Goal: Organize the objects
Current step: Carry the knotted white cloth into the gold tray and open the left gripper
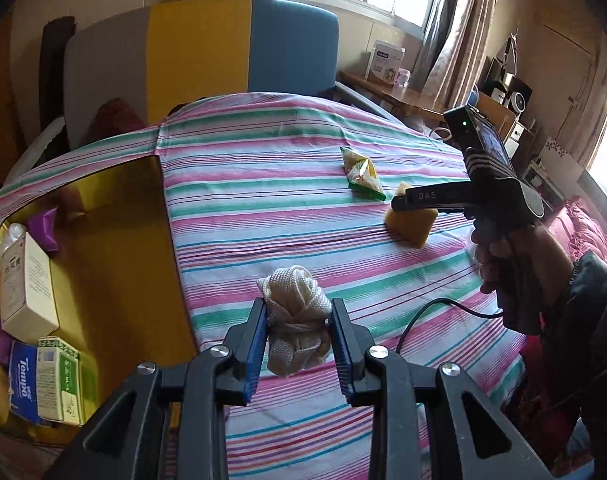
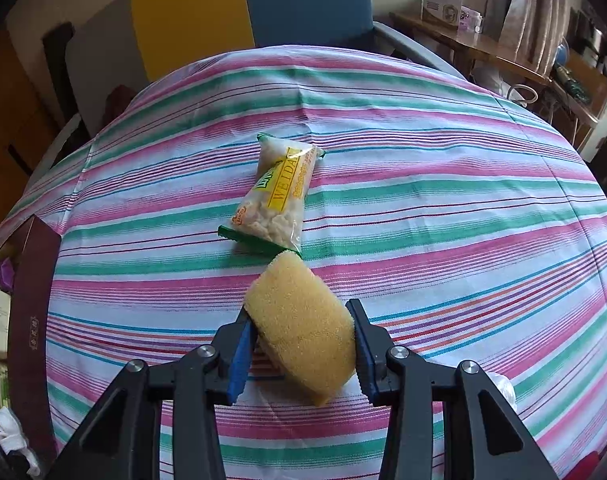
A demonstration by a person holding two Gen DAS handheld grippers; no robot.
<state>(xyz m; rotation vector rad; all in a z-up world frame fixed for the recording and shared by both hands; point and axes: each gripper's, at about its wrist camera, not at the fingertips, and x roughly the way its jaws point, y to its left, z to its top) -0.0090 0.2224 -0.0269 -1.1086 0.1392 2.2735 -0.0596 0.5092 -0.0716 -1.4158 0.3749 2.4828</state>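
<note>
My left gripper (image 1: 298, 322) is shut on a knotted bundle of white cord (image 1: 295, 316), held above the striped bedsheet (image 1: 263, 208). My right gripper (image 2: 301, 344) is shut on a yellow sponge (image 2: 303, 328), tilted between the blue pads. In the left wrist view the right gripper (image 1: 413, 204) and the hand holding it hang over the sponge (image 1: 411, 226) at the right. A clear snack packet with green ends (image 2: 277, 196) lies on the sheet just beyond the sponge, also visible as the snack packet (image 1: 361, 174) in the left wrist view.
An open yellow box (image 1: 115, 240) stands at the left of the bed, holding a white carton (image 1: 25, 284), a tissue pack (image 1: 23, 380) and other packets. A colour-blocked headboard (image 1: 223, 52) is behind. A black cable (image 1: 431, 312) runs over the sheet. A cluttered wooden desk (image 1: 403, 96) stands at the back right.
</note>
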